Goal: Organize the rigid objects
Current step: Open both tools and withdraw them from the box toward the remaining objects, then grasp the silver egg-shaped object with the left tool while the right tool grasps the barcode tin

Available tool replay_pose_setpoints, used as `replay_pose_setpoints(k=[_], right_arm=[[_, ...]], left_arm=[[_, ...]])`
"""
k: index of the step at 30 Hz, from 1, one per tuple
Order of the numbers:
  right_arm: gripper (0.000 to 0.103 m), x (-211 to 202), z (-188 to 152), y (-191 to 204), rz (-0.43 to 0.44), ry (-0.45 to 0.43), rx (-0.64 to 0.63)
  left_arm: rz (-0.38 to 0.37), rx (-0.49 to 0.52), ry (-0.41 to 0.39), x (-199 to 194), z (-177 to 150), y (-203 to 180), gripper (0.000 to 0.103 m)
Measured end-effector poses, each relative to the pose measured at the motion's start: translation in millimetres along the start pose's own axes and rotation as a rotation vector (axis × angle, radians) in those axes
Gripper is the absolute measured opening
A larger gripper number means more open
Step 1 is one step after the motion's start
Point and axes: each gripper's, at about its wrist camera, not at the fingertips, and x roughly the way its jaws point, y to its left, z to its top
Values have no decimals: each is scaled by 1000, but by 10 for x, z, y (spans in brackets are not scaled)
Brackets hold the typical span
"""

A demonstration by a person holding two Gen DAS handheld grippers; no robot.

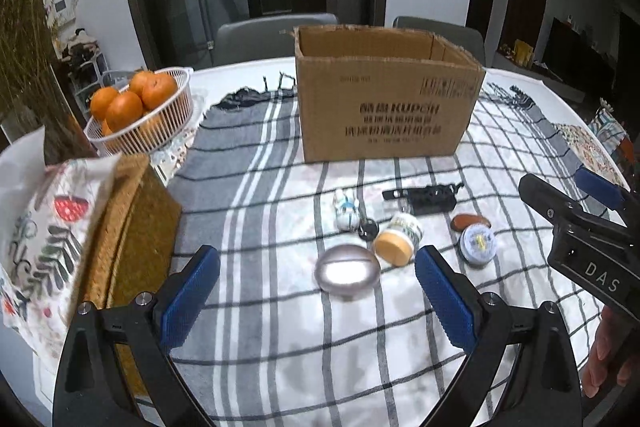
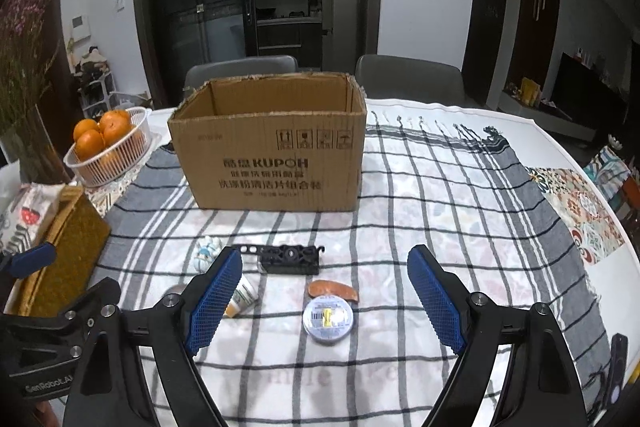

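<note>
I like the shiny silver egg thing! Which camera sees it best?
The left wrist view shows the silver egg-shaped object best: whole, lying on the checked cloth between the open fingers. In the right wrist view the gripper's finger covers nearly all of it; only a sliver shows.

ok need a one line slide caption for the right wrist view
Open right tongs above a round tin on the checked cloth, cardboard box behind.
</note>
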Motion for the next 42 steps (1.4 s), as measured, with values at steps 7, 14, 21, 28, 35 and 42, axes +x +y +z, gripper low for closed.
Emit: replay_pose_setpoints(k=[7, 14, 21, 28, 35, 42], right_arm=[[86, 181, -237, -29, 10, 66, 23], [86, 370, -443, -65, 8, 132, 24], [86, 581, -557, -83, 2, 190, 18], [86, 749, -617, -88, 0, 230, 12], [85, 913, -625, -97, -9, 254, 6], [82, 1018, -613, -88, -10, 263, -2]], left_arm=[[6, 15, 54, 194, -155, -43, 100], [2, 25, 107, 414, -274, -88, 99], [-21, 30, 142, 627, -334, -133, 99], [-23, 33, 169, 844, -315, -170, 99], [-18, 33, 176, 1005, -259, -192, 95], [-28, 8, 191, 1131, -215, -185, 90]])
